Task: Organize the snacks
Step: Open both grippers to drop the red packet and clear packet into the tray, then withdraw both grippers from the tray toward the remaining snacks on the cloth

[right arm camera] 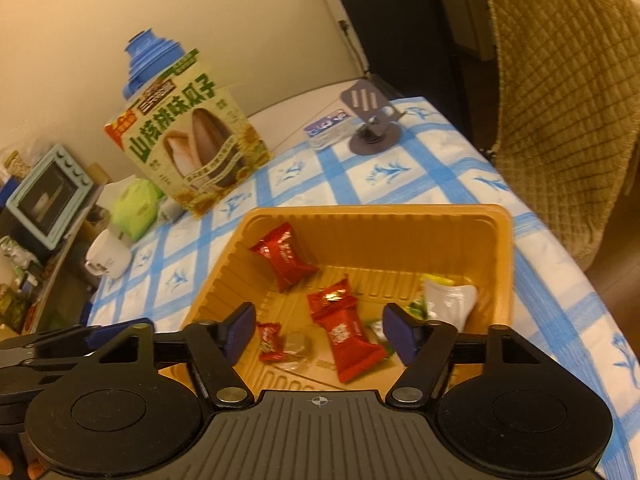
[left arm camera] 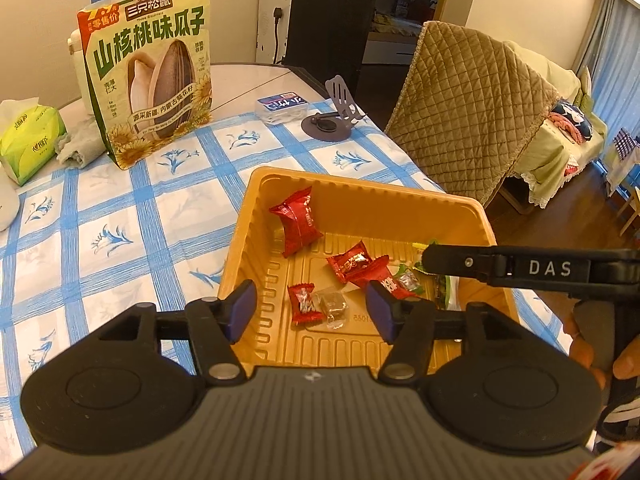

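Two hand-held tools hover over an orange plastic tray (left arm camera: 452, 210) of wrapped snacks on a table covered with a blue-and-white checked cloth (left arm camera: 120, 236). Left tool (left arm camera: 312, 310) stands released, its blue-padded fingers (left arm camera: 242, 308) spread wide above the tray's near edge with nothing between them; right tool (right arm camera: 320, 330) is likewise spread and empty over the same tray, its black arm reaching in from the right in the left wrist view. Inside the tray lie a large red packet (left arm camera: 296, 222) propped against the far left wall, a red candy with gold print (left arm camera: 350, 262) near the middle, a small red candy (left arm camera: 303, 303) just beside a clear-wrapped brown sweet (left arm camera: 333, 305), and a green-and-white packet (right arm camera: 448, 300) towards the right wall. Beyond the tray, well apart, a sunflower seed bag (left arm camera: 150, 72) stands upright, with a green tissue pack (left arm camera: 28, 140) to its left and a grey phone stand (left arm camera: 334, 114) near a small blue-labelled box (left arm camera: 282, 106) at the table's far end. A chair draped in a quilted brown cover (left arm camera: 472, 116) stands beside the table.
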### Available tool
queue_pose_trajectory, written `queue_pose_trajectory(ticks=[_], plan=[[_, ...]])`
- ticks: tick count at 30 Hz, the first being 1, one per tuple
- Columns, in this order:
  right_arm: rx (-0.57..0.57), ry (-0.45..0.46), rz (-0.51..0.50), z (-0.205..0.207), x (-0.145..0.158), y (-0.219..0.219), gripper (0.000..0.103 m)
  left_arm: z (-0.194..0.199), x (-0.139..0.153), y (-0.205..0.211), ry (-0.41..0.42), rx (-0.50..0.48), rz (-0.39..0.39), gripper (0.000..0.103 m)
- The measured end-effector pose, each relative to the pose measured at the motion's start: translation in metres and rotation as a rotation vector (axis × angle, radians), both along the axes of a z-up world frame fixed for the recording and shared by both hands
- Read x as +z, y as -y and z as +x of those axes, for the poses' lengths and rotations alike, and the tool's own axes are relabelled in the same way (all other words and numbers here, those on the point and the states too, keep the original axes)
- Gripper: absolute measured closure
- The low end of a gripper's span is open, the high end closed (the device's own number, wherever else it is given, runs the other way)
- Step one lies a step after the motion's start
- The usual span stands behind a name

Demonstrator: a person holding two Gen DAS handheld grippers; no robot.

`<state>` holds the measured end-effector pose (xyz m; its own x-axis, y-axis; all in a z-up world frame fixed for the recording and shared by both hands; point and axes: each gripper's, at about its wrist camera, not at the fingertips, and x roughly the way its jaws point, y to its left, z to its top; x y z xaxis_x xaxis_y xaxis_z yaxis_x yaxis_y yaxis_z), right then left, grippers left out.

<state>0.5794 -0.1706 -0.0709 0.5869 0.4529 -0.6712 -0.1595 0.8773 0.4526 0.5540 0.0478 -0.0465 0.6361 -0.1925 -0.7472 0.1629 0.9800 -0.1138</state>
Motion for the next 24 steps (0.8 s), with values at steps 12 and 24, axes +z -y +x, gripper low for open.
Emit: queue_pose_trajectory(ticks=[12,24], plan=[[-0.04,-0.005,-0.044,-0.027,0.015,0.033,0.012,-0.027,0.017,0.013,0.033,-0.001,0.001,0.036],[0.052,0.091,-0.099,-0.081,0.04,0.048,0.011,-0.088,0.046,0.028,0.092,0.03,-0.012,0.031]])
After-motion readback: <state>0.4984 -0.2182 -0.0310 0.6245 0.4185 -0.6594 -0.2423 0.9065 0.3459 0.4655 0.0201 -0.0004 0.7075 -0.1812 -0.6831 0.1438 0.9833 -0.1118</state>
